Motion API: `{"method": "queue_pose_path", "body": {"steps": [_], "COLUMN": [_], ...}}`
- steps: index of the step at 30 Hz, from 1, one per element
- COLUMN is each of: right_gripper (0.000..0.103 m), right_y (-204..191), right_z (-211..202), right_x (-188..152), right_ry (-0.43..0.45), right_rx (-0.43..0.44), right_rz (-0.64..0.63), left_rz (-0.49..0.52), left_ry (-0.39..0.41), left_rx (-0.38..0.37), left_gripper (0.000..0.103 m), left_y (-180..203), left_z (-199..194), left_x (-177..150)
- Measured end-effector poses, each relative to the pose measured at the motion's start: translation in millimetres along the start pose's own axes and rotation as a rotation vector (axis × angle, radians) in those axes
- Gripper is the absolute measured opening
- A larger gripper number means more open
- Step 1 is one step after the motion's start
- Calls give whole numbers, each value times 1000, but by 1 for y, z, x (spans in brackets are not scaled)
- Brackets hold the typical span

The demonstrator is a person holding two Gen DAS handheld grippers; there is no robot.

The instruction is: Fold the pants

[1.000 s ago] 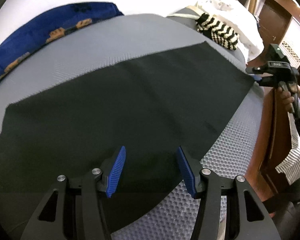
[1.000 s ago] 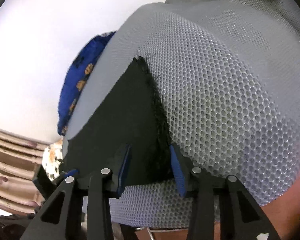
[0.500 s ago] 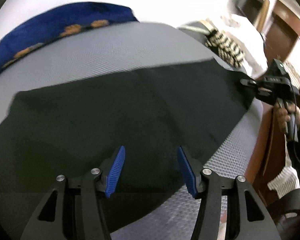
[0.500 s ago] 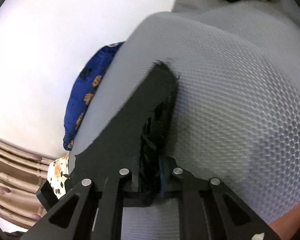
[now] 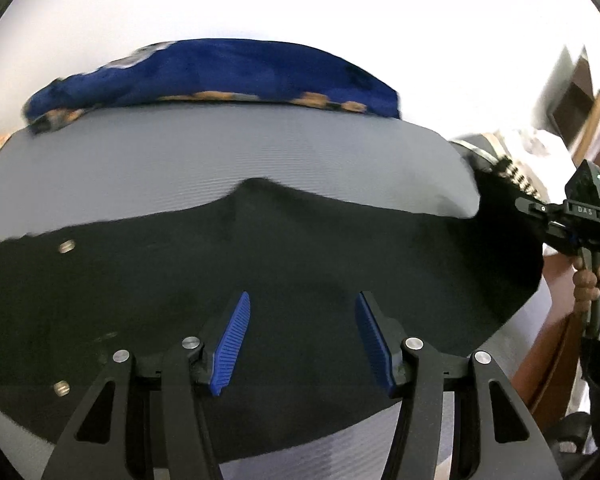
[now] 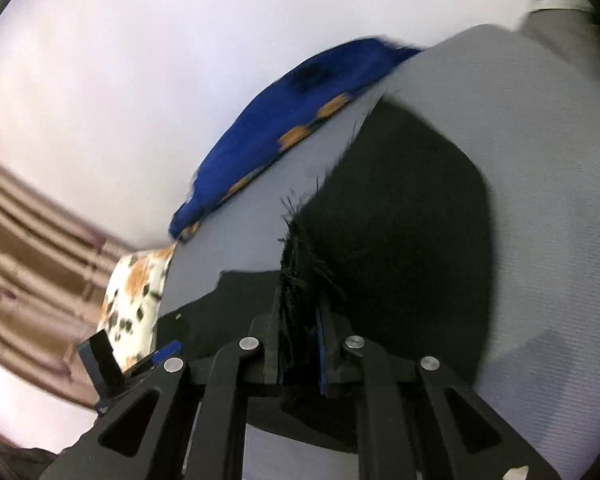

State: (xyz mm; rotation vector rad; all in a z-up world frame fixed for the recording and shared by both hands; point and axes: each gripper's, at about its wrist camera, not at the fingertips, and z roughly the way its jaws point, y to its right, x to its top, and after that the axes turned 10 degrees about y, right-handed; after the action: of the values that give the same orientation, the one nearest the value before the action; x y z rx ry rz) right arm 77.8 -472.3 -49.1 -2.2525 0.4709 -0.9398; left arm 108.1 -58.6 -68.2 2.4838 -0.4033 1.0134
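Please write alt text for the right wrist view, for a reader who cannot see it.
The right gripper is shut on the frayed hem of black pants, lifting that end above a grey mesh surface. A blue patterned cushion lies along the far edge, against a white wall.

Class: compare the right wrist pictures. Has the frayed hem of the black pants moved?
Yes. The frayed hem, clamped in the right gripper, has lifted off the grey mesh mattress toward the blue pillow.
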Motion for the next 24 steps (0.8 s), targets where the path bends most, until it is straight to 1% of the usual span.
{"method": "queue_pose_path", "body": {"steps": [5,9,13,15,18,21,22,23,24], "right_gripper": [12,12,12,12,12,13,17,23,26], "right_y": [-37,-65,-83,-92,-100,-104,-106,-106,-106], "right_z": [57,103,131,141,151,157,160,162,162], "right_x": [-19,-43,-71,-88,-108,-126,-132,-136,-137], "right_ry": [-99,-183,-263,-307,-363,-397,-415,-427,-435], "right_rx": [55,68,91,94,85,29,14,-2,-4], "right_rz": [-43,-78,-102,-139,-192,-294,-324,-334,-331], "left_rz": [-51,-91,-94,-105,-116,-116,-118,-123,-129], "left_ry": [19,34,44,44,37,26,21,12,3], "left_rx": [22,18,9,-3,-28,-54,-67,-86,-99], "left_gripper": [56,56,56,56,56,56,56,56,56], "left_y": [-27,-41,-47,-49,-50,-48,-47,-45,-44], "left_z": [-17,-28,-36,-39,-37,-34,-33,-31,-29], "left_x": [-6,-11,-14,-16,-15,-15,-15,-15,-15]}}
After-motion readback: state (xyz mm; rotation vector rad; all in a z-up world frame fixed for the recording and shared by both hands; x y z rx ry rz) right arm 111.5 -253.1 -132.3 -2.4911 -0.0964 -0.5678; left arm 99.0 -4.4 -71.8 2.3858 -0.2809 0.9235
